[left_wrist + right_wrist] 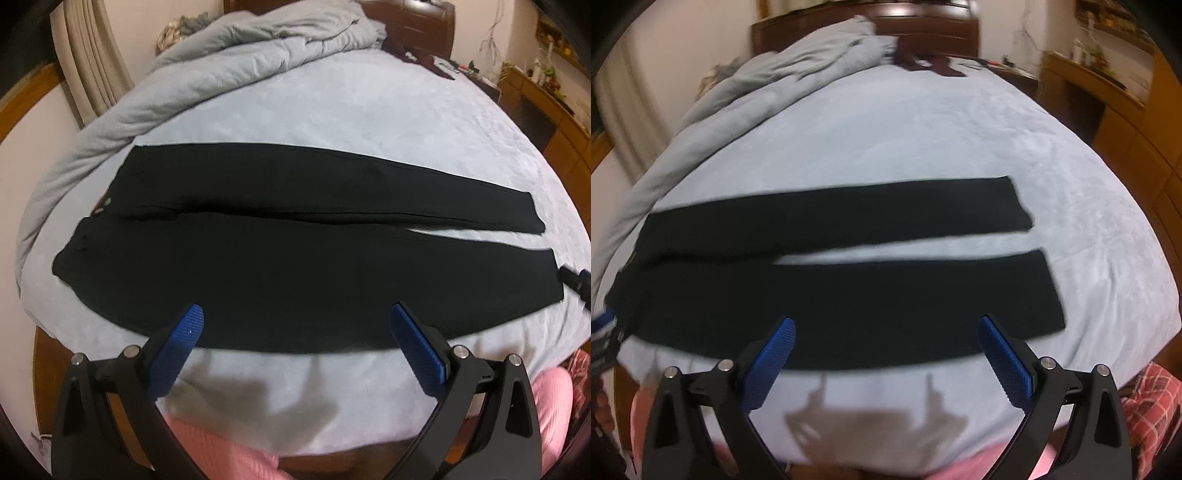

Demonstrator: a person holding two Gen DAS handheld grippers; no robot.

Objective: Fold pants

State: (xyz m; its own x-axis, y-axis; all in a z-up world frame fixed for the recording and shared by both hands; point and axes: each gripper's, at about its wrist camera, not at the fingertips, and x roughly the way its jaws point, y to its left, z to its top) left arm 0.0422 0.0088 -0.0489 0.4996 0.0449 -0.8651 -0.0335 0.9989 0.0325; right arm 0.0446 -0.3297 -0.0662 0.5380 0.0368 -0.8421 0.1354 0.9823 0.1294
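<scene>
The black pants (236,266) lie flat and spread out across the bed (332,122), on its pale blue sheet. The waistband is at the left and both legs run to the right. The legs touch along the upper stretch and part toward the cuffs, where a wedge of sheet shows between them. In the right wrist view the pants (849,306) show the same gap, wider, with the cuffs well apart.

The left tool (295,325) hovers over the near edge of the near leg, its blue-padded jaws spread wide with nothing between them. The right tool (886,332) hangs over the same near leg closer to the cuff end, also spread wide and empty; this view is blurred.

A rumpled grey duvet (207,70) is heaped along the far left of the bed. A dark wooden headboard (417,26) stands behind it, and a wooden desk (543,103) stands at the right. Pink cloth (229,450) shows at the lower edge.
</scene>
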